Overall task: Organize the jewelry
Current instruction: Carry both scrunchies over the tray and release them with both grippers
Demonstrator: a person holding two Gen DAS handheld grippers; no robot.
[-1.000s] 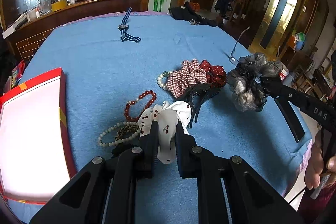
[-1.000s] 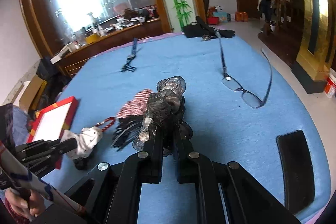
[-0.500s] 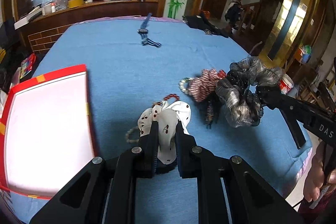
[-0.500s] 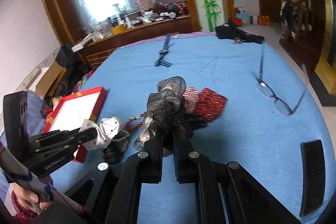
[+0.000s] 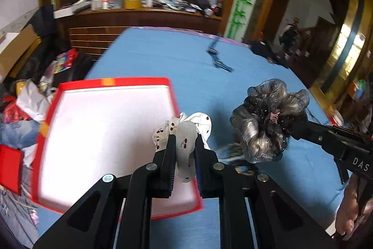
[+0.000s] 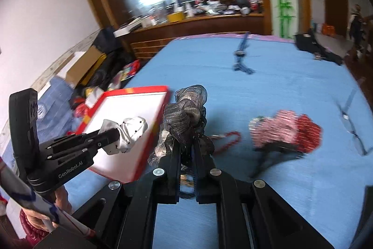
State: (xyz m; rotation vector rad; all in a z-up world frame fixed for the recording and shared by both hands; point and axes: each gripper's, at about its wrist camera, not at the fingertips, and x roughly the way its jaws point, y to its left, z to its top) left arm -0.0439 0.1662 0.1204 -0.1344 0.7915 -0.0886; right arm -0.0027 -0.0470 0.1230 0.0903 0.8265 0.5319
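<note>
Both claws have swung away from the pile toward the red-rimmed tray (image 5: 173,95). The left claw (image 5: 184,144) is clamped on the white cherry-print scrunchie (image 5: 186,132), now over the tray's near corner; the right claw (image 6: 187,146) is clamped on the grey scrunchie (image 6: 186,113), just beside the tray's edge. Dropping them in looks close. Only the right view shows the checked scrunchies (image 6: 284,130) and red bead bracelet (image 6: 229,140) left on the tabletop (image 6: 291,90), to the right of that claw.

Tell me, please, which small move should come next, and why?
Probably carry the white cherry scrunchie, pinched in the left gripper, a little further over the red tray, then open the fingers. It already hangs above the tray's white inside near the right rim, and the tray holds nothing yet.
</note>
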